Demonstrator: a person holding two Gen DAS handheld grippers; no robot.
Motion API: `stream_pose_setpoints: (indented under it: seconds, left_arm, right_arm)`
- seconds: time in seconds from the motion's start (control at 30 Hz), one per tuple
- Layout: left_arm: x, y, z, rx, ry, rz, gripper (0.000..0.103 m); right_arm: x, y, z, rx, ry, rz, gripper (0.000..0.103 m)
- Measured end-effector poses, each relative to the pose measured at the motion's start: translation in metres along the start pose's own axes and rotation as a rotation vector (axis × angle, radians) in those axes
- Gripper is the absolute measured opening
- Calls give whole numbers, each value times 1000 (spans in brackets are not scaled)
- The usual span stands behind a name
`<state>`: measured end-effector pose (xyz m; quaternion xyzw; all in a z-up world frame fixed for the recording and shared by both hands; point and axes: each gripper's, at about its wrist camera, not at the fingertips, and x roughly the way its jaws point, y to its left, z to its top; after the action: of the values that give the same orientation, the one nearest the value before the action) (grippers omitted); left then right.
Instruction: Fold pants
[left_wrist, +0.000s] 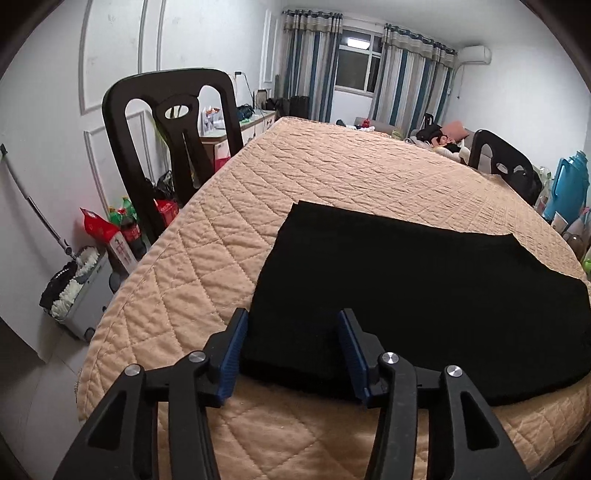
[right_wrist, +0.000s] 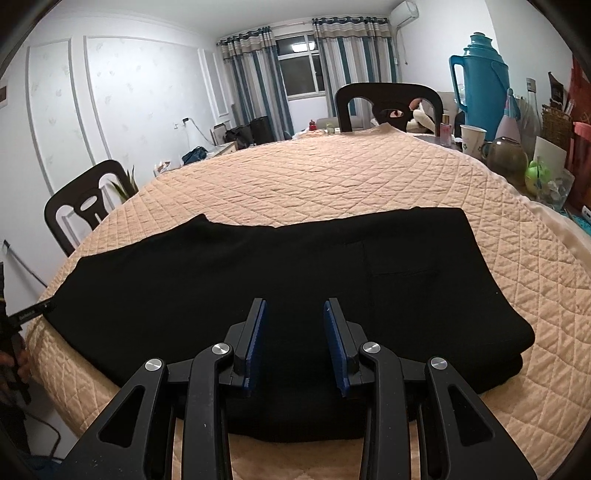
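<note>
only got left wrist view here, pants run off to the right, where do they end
Observer: In the right wrist view the black pants end in a thick folded edge, well inside the quilted cover.
Operator: right gripper on them?
Observer: The right gripper is over their near edge, jaws open, nothing pinched.
Operator: anything beyond that end?
Observer: A blue thermos and a paper cup stand at the far right, apart from the pants.

Black pants (right_wrist: 258, 273), apparently folded, flat on the quilted table (right_wrist: 332, 177)
</note>
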<state>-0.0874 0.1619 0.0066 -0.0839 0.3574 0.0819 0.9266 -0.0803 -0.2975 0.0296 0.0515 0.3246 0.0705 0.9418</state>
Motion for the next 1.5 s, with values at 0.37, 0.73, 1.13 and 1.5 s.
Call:
stream_pose_setpoints:
  seconds: [0.37,0.73,1.13,1.5]
  left_arm:
    - [-1,-6,0,-13,-7,-1,13]
    - [-18,-1,28,-172,-38,-266,11]
    - [-18,-175,48,87,9,-665,11]
    - [9,-226,3,200,228,-774,15]
  right_arm:
    - [2,6,0,0,-12,26,33]
    - [-1,3,1,14,-30,35,33]
    - [-4,-1,-1,33,-41,64,33]
    - [3,-1,-5,79,0,171,33]
